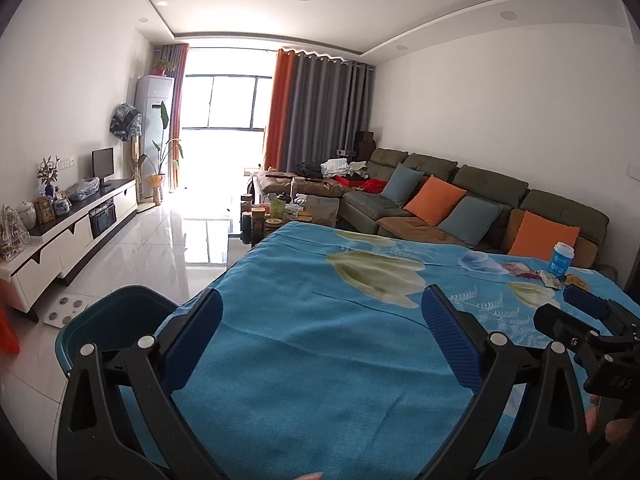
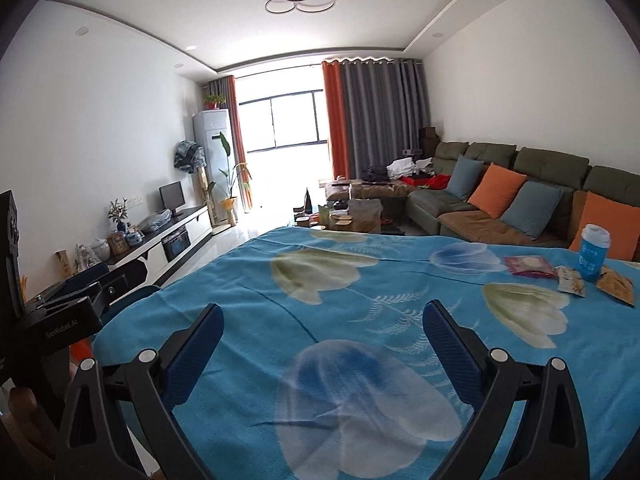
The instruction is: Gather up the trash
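A: Which containers are there?

B: A teal bin (image 1: 120, 312) stands on the floor at the left edge of the bench (image 1: 320, 360). Only its rim and part of the inner wall show, so its contents cannot be told. A blue cup (image 2: 594, 254) with a white lid stands upright at the far right of the bench; whether anything is in it is hidden.

A: And the trash?

B: Beside the cup: a red packet (image 2: 528, 266), a crumpled wrapper (image 2: 572, 280) and a yellowish wrapper (image 2: 616, 286), all on the flowered blue cloth. The print on them is too small to read.

A: The tools?

B: The left hand-held gripper (image 1: 322, 316) has its jaws wide with nothing between them. The right hand-held gripper (image 2: 322, 330) is also spread wide and empty, well apart from the trash.

A: Room to move?

B: The middle of the cloth is bare. The bench's right edge is cut off in both views.
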The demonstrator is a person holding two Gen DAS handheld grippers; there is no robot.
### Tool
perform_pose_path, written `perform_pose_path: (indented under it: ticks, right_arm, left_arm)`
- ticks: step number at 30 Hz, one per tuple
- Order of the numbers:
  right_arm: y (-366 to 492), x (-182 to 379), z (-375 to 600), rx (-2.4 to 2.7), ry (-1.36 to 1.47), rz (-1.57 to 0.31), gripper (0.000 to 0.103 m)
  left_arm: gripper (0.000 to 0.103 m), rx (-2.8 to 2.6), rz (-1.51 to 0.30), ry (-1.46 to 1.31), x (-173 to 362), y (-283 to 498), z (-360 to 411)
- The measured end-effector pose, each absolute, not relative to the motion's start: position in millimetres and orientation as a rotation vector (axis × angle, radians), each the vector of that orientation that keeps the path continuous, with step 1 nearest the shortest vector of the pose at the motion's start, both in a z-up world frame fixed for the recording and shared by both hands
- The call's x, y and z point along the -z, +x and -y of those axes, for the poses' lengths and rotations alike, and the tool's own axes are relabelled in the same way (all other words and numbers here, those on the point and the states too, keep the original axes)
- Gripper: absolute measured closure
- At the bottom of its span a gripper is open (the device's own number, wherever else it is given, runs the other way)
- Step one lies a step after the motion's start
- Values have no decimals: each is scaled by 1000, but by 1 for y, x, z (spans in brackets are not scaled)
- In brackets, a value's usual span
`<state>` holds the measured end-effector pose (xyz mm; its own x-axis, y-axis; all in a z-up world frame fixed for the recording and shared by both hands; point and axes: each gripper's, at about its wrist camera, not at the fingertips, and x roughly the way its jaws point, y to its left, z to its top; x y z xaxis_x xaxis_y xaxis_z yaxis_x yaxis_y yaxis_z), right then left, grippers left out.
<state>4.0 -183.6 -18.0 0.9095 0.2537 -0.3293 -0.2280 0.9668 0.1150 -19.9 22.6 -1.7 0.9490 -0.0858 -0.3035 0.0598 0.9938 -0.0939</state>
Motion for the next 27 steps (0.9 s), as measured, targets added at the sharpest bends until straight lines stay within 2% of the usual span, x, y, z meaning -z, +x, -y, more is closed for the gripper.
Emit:
perform_pose_path:
  ticks: [14,27]
  right_arm:
    - [-19,11,216,-71,88,-253,7]
    - [-29,4,231,-17,104,-223,7]
  left_arm:
    - [6,136,-236,-9,-5,-22,26]
    - [6,139,-211,-2,-6,-25,36]
